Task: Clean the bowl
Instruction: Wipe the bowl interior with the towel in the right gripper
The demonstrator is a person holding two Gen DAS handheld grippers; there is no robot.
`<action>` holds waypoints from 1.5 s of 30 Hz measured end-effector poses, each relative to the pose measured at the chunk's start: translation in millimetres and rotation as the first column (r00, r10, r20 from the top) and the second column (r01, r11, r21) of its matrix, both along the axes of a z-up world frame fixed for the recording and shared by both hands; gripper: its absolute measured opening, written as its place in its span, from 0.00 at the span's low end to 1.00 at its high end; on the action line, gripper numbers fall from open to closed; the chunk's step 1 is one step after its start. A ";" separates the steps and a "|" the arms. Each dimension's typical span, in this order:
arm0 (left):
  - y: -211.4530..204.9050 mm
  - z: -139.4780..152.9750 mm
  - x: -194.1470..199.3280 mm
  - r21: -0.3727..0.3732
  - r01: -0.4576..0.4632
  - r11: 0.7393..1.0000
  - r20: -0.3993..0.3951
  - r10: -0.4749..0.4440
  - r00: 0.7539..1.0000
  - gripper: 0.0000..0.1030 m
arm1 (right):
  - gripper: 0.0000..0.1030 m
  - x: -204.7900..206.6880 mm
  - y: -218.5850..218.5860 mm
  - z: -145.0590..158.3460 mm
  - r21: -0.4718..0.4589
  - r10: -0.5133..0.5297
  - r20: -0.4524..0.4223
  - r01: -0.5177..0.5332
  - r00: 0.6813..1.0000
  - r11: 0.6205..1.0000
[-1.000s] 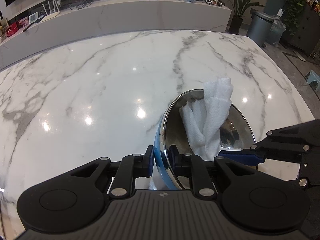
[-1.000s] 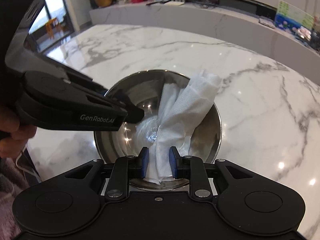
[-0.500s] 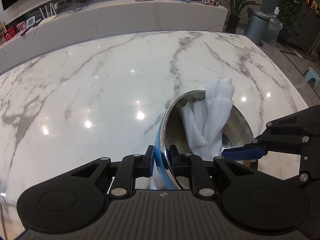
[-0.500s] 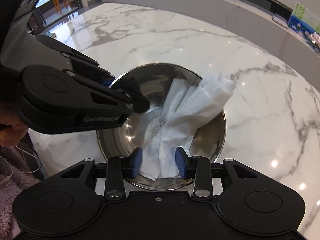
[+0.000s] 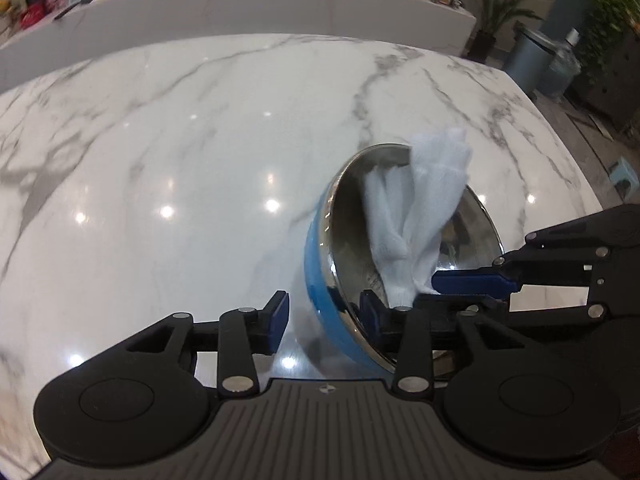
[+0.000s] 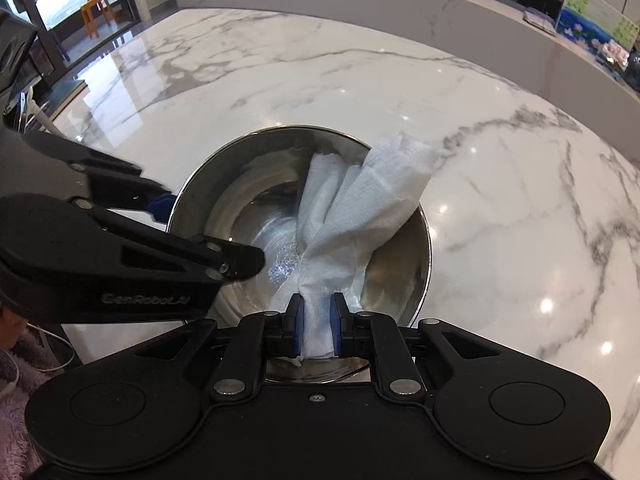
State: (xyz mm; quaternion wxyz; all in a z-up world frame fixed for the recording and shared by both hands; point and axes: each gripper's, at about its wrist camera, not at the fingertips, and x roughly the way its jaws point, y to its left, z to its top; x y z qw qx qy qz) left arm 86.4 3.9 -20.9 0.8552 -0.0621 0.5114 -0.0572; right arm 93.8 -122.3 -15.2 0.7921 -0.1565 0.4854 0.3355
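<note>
A steel bowl [image 6: 240,200] with a blue outer wall [image 5: 316,264] rests on the white marble table [image 5: 180,140]. A crumpled white paper towel [image 6: 360,208] lies inside it and reaches over the far rim; it also shows in the left wrist view [image 5: 416,208]. My right gripper [image 6: 317,316] is shut on the towel's near end, at the bowl's near rim. My left gripper [image 5: 326,316] is open, its fingers astride the bowl's left rim without gripping it. From the right wrist view the left gripper [image 6: 208,232] comes in from the left.
A long marble counter [image 5: 240,4] with small items runs behind the table. A grey bin [image 5: 532,60] and potted plants [image 5: 608,12] stand on the floor at far right. The table's edge [image 6: 64,120] lies to the left in the right wrist view.
My left gripper has opened and let go of the bowl's rim. My right gripper opened briefly half a second ago and has shut again on the towel.
</note>
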 end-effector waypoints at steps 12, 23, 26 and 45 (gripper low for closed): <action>-1.7 0.8 3.2 0.065 0.041 0.997 0.011 -0.041 0.999 0.16 | 0.32 -9.0 1.1 9.0 0.012 0.067 0.040 -0.067 0.997 0.998; -22.7 10.8 -0.4 0.206 0.141 0.968 0.089 -0.162 0.983 0.12 | 0.23 -9.5 14.2 5.3 -0.095 0.133 0.015 -0.131 0.991 0.987; -30.7 9.8 -1.7 0.266 0.182 0.947 0.092 -0.212 0.973 0.13 | 0.18 -11.5 16.6 6.3 -0.148 0.160 0.037 -0.153 0.986 0.977; -27.0 6.7 2.4 0.217 0.148 0.965 0.090 -0.171 0.981 0.23 | 0.10 -13.0 0.2 12.4 -0.167 0.095 0.097 -0.078 0.991 0.983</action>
